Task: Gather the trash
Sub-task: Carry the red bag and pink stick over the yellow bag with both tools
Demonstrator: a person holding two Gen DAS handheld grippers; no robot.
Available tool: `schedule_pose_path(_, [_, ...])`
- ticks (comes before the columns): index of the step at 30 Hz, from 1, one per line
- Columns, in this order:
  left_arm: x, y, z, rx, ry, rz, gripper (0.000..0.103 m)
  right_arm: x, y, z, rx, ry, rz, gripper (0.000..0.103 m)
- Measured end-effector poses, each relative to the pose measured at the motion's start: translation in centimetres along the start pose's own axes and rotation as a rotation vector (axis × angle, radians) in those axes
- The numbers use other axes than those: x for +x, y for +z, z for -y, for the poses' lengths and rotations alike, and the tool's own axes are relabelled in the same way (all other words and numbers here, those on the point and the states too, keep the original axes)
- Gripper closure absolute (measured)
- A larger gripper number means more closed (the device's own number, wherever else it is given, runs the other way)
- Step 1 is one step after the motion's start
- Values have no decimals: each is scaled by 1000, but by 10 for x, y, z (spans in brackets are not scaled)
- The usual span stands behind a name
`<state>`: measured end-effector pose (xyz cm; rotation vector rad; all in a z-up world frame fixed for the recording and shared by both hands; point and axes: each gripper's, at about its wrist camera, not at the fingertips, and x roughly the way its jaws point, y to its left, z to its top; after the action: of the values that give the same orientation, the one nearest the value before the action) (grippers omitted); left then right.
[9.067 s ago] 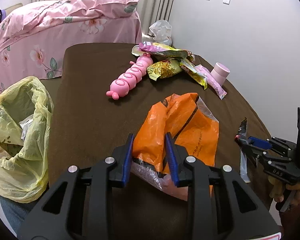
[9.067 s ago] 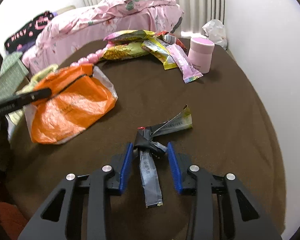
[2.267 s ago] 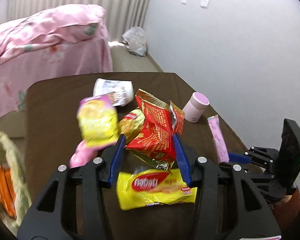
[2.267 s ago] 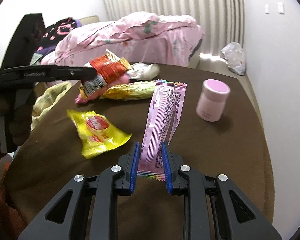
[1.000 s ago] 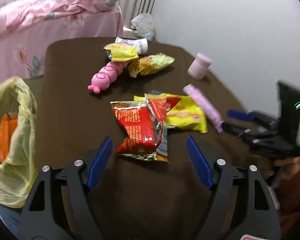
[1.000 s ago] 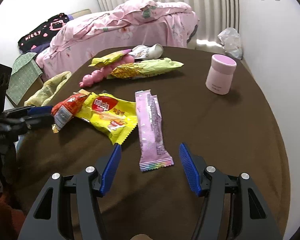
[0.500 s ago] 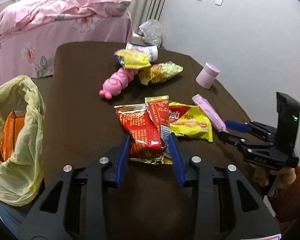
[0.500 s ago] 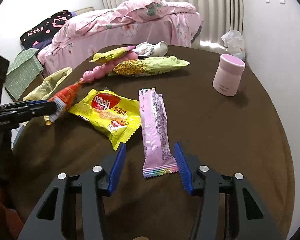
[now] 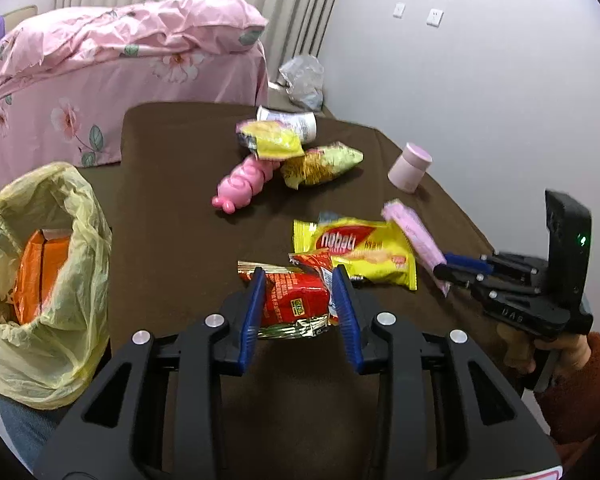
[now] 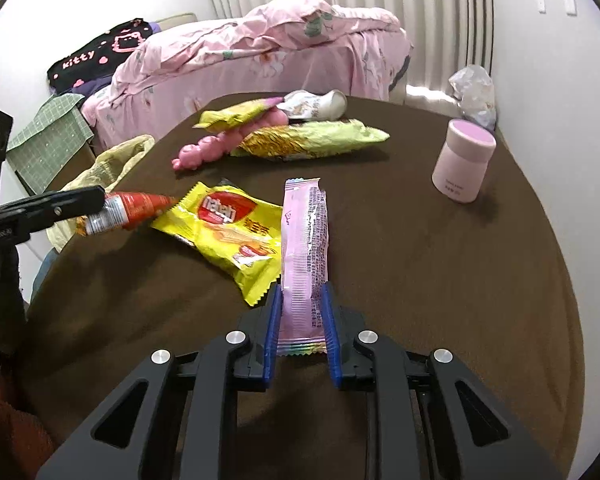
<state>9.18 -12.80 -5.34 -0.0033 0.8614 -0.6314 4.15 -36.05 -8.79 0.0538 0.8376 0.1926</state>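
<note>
My left gripper (image 9: 298, 280) is shut on a red snack wrapper (image 9: 296, 300) and holds it just above the brown table (image 9: 172, 208); it also shows in the right wrist view (image 10: 128, 210). My right gripper (image 10: 298, 300) is shut on a long pink wrapper (image 10: 306, 248), lifted at the near end; the left wrist view shows it too (image 9: 414, 236). A yellow wafer wrapper (image 9: 356, 248) lies flat between them. A yellow trash bag (image 9: 48, 280) hangs at the table's left edge with an orange bag (image 9: 40, 268) inside.
At the far side lie a pink caterpillar toy (image 9: 244, 184), a small yellow packet (image 9: 270, 144), a green-gold snack bag (image 9: 320, 166) and a white tube (image 9: 292, 122). A pink jar (image 9: 410, 166) stands at the right. A pink bed (image 9: 112, 80) is behind.
Both grippers have closed: the left on the red wrapper, the right on the pink wrapper, and each wrapper has lifted off the table. The yellow wafer wrapper stays put.
</note>
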Motion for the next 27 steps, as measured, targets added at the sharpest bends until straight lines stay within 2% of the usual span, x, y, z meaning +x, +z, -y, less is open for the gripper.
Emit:
schedule_pose_path(4, [10, -14, 3, 23, -13, -86, 64, -3, -1, -4, -12, -11, 4, 83])
schedule_pose_path(7, [13, -24, 9, 54, -16, -110, 55, -4, -4, -5, -7, -11, 1, 83])
schedule_pose_path(14, [28, -24, 19, 106, 20, -162, 52, -2, -9, 0, 15, -16, -8, 83])
schedule_pose_path(17, [30, -23, 21, 113, 38, -161, 53, -2, -10, 0, 12, -21, -9, 83])
schedule_pose_path(18, [30, -23, 20, 110, 43, -158, 59, -2, -11, -1, 11, -22, -8, 83])
schedule_pose_path(20, [27, -22, 19, 100, 46, -140, 64, -2, -10, -1, 12, -18, -5, 83])
schedule_pose_path(27, [-4, -11, 14, 93, 61, -33, 65, -21, 5, -7, 8, -2, 59, 83])
